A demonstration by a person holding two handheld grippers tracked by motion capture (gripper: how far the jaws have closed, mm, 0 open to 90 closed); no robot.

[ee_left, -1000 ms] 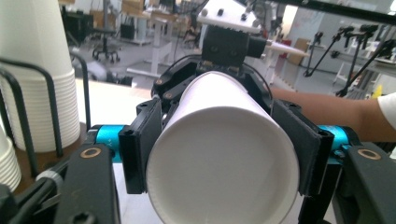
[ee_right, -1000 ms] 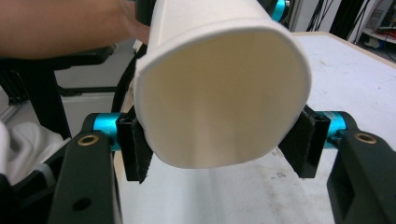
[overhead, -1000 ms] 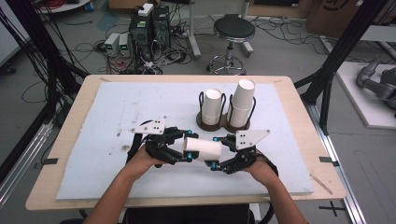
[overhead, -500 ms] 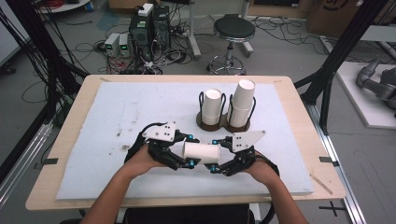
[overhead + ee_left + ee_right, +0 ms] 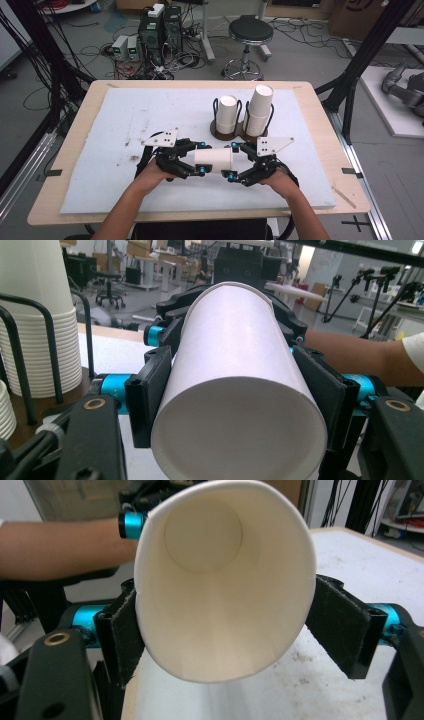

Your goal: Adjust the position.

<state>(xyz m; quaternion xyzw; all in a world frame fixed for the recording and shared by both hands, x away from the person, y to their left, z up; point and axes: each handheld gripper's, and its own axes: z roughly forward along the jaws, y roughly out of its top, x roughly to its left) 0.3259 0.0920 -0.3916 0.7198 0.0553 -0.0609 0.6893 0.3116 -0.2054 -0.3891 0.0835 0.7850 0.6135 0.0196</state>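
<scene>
Left hand-held gripper (image 5: 192, 161) pinches paper cup (image 5: 214, 160) at its base end, sideways just in front of cup rack (image 5: 230, 132). Right hand-held gripper (image 5: 239, 161) has just been opening, jaws spread off the rim end. Cup likely light, crushable; grip gently mid-wall.

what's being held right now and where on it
A white paper cup, lying sideways. The left gripper clamps its base end; the right gripper, at its open rim, has just been opening.

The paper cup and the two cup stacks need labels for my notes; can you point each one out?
paper cup (image 5: 214, 159), high view, middle of its side wall.
taller cup stack (image 5: 260, 107), high view, side of the top cup.
shorter cup stack (image 5: 227, 114), high view, side of the top cup.
</scene>
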